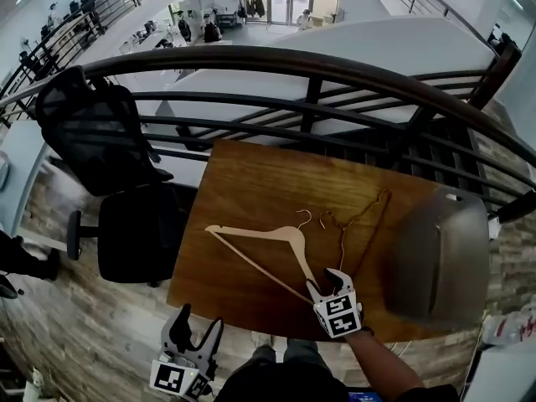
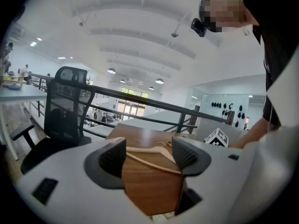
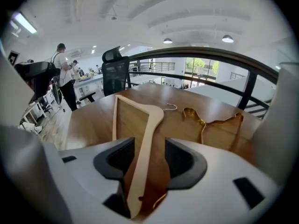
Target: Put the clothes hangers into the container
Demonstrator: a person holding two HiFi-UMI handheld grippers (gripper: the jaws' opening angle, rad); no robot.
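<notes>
Jaws on the right gripper (image 3: 148, 160) stand apart, and one arm of the wooden hanger (image 3: 140, 120) runs between them. It lies close to the left pad, there is a clear gap to the right pad, and neither pad presses on it, so nothing is grasped. In the head view the right gripper (image 1: 328, 281) sits low over the near part of the table (image 1: 243, 182), at the near right end of the wooden hanger (image 1: 268, 241), and points toward the far side. The left gripper (image 2: 148, 155) is released too, with its jaws wide and nothing between them; only the table top and the wooden hanger (image 2: 149, 150) show beyond them. In the head view the left gripper (image 1: 194, 333) hangs off the near left corner of the table, well apart from both hangers. The wooden hanger lies flat near the middle of the table with its hook toward the far side. Just to its right lies a thin gold hanger (image 1: 356, 224), also flat, its hook (image 3: 189, 111) just beside the wooden one's hook. Right of the gold hanger, at the right end of the table, stands the grey container (image 1: 440, 258); neither hanger is in it. A black office chair (image 1: 109, 174) stands on the floor left of the table, and a dark railing (image 1: 310, 65) curves along the far side.
</notes>
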